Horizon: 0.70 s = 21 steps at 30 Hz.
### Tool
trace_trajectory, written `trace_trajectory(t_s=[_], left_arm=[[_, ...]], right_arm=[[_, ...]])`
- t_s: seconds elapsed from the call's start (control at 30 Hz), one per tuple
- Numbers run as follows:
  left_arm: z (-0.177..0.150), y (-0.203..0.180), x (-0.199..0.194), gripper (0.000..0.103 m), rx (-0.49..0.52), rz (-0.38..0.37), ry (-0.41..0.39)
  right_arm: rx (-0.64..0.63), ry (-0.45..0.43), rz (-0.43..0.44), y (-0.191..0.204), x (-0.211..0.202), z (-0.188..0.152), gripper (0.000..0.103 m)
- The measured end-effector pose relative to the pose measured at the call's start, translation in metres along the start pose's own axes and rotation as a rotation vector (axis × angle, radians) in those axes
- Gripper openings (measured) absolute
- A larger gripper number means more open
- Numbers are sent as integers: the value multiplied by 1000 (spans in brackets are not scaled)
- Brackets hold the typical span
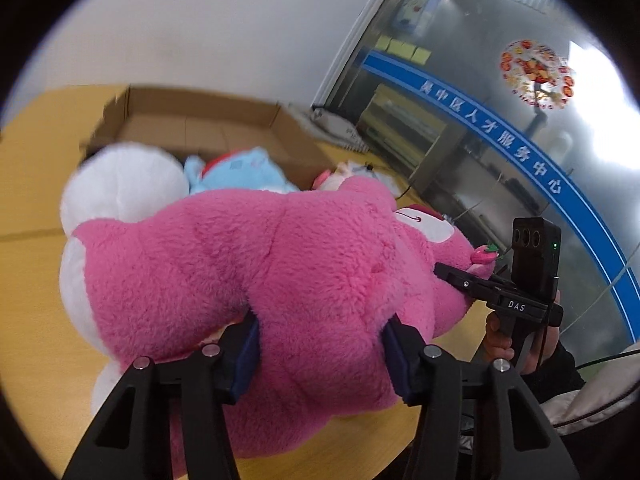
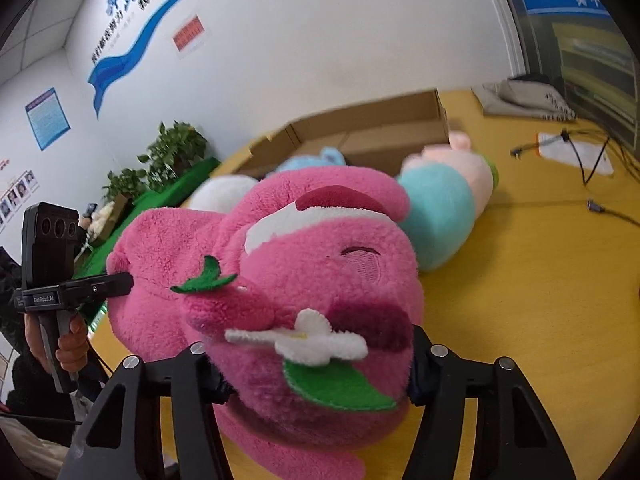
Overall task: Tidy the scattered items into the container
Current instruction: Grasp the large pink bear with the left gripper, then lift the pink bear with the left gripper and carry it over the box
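Note:
A big pink plush bear (image 1: 288,264) is held above the yellow table between both grippers. My left gripper (image 1: 320,344) is shut on its body. My right gripper (image 2: 316,376) is shut on its head (image 2: 320,280), next to the white flower and green leaf; the right gripper also shows in the left wrist view (image 1: 460,280). The open cardboard box (image 1: 208,124) lies behind the bear, with a light blue plush (image 1: 240,172) inside. The box shows in the right wrist view (image 2: 372,132).
A pastel teal and pink plush (image 2: 448,200) lies on the table (image 2: 540,280) right of the box. Cables (image 2: 592,160) and a grey cloth (image 2: 520,96) sit at the far right. A glass door (image 1: 500,120) stands behind. Potted plants (image 2: 168,160) stand at left.

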<state>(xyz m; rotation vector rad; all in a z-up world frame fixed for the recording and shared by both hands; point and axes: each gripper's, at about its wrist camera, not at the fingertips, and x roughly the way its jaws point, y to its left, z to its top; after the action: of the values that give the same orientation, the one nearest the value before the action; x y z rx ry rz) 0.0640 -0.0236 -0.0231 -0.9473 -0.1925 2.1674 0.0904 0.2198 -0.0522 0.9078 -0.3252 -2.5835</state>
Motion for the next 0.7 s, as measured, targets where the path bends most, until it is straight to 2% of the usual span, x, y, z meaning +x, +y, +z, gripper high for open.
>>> trace_trajectory(t_s=[0.13, 0.2, 0.4, 0.57, 0.7], left_arm=[[40, -12, -29, 53, 64, 5, -87], [66, -14, -38, 53, 106, 22, -118], [168, 5, -41, 53, 189, 77, -148], [254, 35, -14, 53, 218, 100, -138], [312, 75, 41, 53, 205, 105, -87]], right_arm=[[-63, -126, 1, 26, -28, 43, 66], [-113, -188, 0, 39, -35, 75, 66], [-198, -284, -14, 58, -12, 175, 66], [-166, -316, -19, 46, 33, 260, 66], [-127, -322, -62, 22, 85, 317, 66]])
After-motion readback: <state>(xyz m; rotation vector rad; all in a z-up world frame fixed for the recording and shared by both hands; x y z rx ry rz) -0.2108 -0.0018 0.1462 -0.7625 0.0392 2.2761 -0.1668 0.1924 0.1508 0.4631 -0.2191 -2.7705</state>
